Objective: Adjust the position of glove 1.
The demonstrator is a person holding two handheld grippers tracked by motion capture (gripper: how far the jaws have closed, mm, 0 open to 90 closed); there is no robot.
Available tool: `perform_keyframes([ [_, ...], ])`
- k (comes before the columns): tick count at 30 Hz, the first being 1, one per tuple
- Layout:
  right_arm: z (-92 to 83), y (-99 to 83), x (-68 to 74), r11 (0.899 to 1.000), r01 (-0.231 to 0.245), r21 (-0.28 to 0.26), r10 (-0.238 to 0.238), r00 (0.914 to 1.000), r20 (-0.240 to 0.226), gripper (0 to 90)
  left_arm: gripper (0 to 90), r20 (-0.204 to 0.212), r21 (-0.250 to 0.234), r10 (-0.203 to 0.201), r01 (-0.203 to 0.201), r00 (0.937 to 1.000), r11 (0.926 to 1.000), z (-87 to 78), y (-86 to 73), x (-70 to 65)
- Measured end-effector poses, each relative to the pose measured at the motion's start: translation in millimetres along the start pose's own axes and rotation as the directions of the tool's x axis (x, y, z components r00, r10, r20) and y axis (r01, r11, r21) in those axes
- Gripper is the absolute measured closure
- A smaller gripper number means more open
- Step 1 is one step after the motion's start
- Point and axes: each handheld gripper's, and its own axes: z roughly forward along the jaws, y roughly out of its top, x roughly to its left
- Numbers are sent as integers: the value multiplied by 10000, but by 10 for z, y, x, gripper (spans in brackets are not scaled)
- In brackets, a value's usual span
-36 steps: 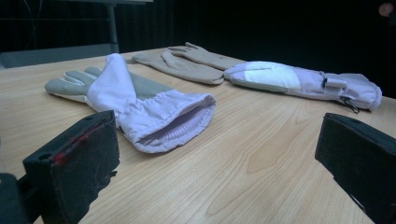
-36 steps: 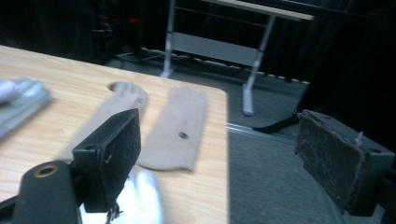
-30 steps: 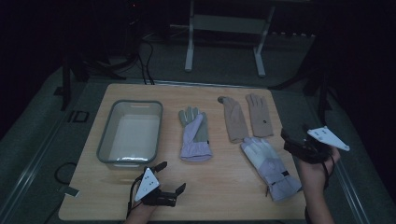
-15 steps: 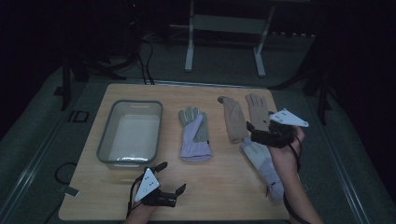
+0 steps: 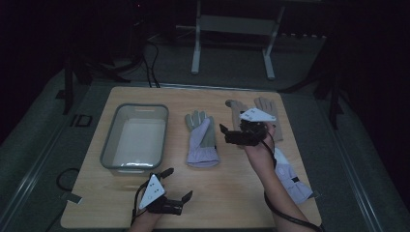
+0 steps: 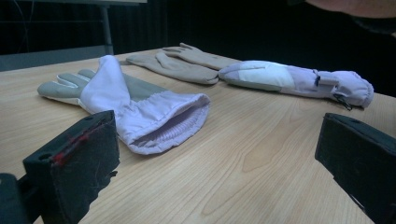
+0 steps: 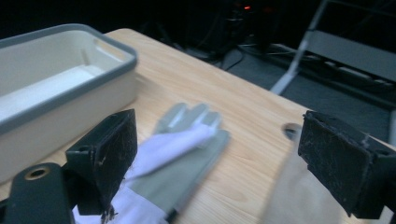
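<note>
A grey and lavender work glove (image 5: 202,140) lies palm up at mid-table, cuff toward me. My right gripper (image 5: 224,134) hovers just right of it, pointing left, over the tan gloves (image 5: 235,110). Its jaws have just been opening and stand open with nothing between them. In the right gripper view the work glove (image 7: 182,158) lies below and ahead of the right gripper (image 7: 224,158). My left gripper (image 5: 178,183) rests open near the front edge. From the left gripper (image 6: 215,163) I see the work glove's cuff (image 6: 163,121) ahead.
A grey-rimmed white tray (image 5: 110,140) stands empty at the left (image 7: 116,51). A padded lavender ski glove (image 5: 292,181) lies at the right under my right forearm (image 6: 299,79). A second tan glove (image 5: 266,104) lies at the back right. A metal stand is beyond the table.
My right hand has swept left from the table's right edge, across the ski glove and tan gloves, to beside the work glove. The left gripper has stayed put.
</note>
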Motion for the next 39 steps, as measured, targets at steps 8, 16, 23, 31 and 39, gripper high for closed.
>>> perform_keyframes([
  [8,457,19,227,9967,-231,774,264,9988,-412,125,2,96,-22,24,-24,10000,10000,-5,-1,0],
  [16,921,-76,279,9846,-675,1610,826,9926,-891,141,2,133,-20,-83,83,9999,10000,-7,-2,7],
  [23,1265,-205,248,9530,-1494,2635,1653,9855,-391,140,2,162,-65,-33,34,9999,10000,-11,2,5],
  [31,1480,-346,237,9290,-1949,3146,2009,9795,133,119,2,204,-39,-48,49,9998,10000,-7,3,10],
  [39,1596,-497,240,8964,-2379,3741,2299,9709,665,265,2,139,-127,-73,75,9999,9999,-19,19,21],
])
